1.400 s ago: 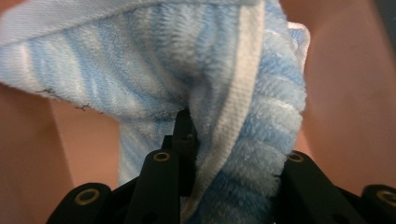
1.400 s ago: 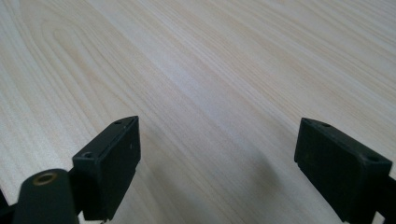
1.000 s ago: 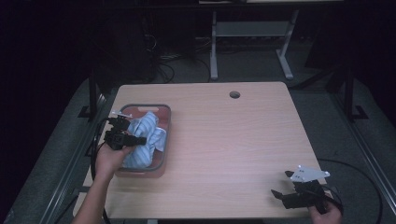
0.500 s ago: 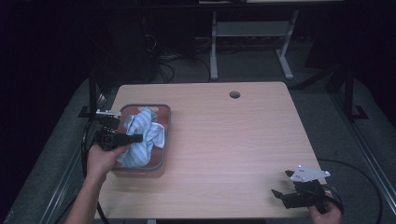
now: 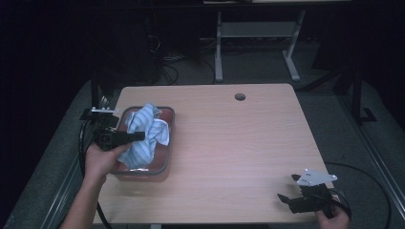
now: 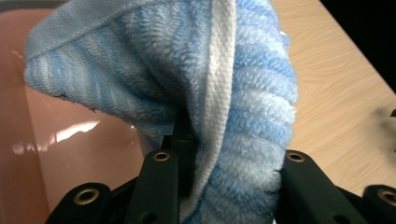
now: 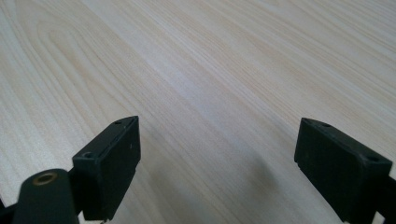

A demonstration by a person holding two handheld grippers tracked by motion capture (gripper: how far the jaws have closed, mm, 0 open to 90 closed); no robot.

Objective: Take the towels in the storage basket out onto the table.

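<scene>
Two grippers were at work over one pale wooden table. At the far left, the left gripper was held level in the person's left hand above the near half of a pink translucent tub, which sat on the table's left side. Its jaws were clamped on a blue and white striped towel. The towel hung bunched from the jaws, its upper folds raised above the tub's rim and its lower end trailing down inside the tub. In the left gripper view, the terry cloth with its flat white woven hem was pinched between the two black jaws, and the pink tub wall showed behind it on the left with table wood on the right. No brand, label or writing could be read on the towel, the tub or the gripper.

Toward the middle, the table was bare wood, with a round cable hole near its far edge.

At the near right corner, the right gripper rested low over the table in the person's right hand, a grey three-cornered plate on top. Its jaws stood wide apart with nothing between them; the right gripper view showed plain wood grain between the two black pads. It was well apart from the towel and tub.
</scene>
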